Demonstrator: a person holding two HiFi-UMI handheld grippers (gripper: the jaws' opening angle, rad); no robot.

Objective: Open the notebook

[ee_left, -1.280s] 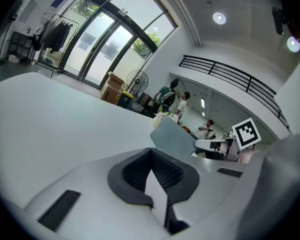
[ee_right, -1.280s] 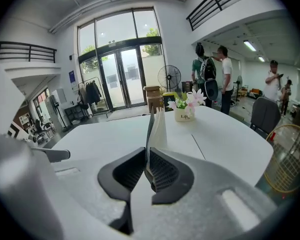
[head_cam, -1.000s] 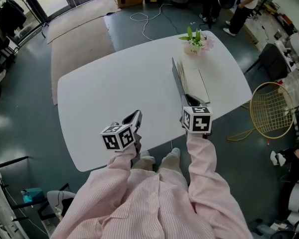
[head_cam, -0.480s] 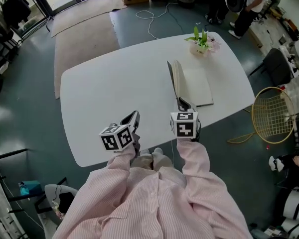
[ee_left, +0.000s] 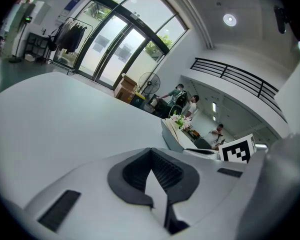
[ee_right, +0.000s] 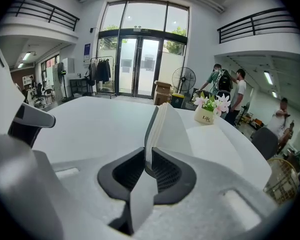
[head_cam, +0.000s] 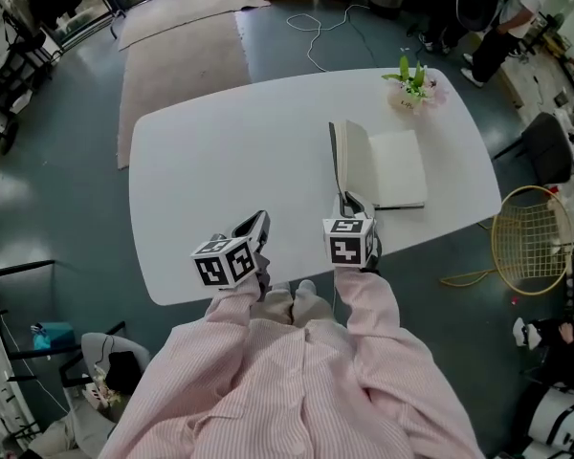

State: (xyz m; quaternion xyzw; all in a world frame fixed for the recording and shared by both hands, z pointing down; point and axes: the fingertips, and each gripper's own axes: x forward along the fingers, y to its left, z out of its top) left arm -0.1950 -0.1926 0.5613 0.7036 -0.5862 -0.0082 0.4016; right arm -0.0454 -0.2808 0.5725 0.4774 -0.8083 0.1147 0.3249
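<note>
The notebook (head_cam: 397, 168) lies on the white table (head_cam: 230, 161) at the right, with its white pages flat. Its dark cover (head_cam: 337, 161) stands nearly upright with some pages. My right gripper (head_cam: 348, 202) is shut on the near corner of that cover. In the right gripper view the raised cover and pages (ee_right: 162, 129) rise straight out of my right gripper (ee_right: 146, 166). My left gripper (head_cam: 258, 226) hovers at the table's near edge, shut and holding nothing. In the left gripper view its tip (ee_left: 151, 170) shows bare table beyond, with the notebook (ee_left: 174, 136) off to the right.
A small pot of flowers (head_cam: 413, 89) stands on the table just beyond the notebook. A gold wire basket (head_cam: 531, 237) and a black chair (head_cam: 545, 151) are on the floor to the right. People stand at the back right (ee_right: 225, 91).
My right gripper has moved left and toward me with the cover, which now stands more upright over the pages. The left gripper has stayed put.
</note>
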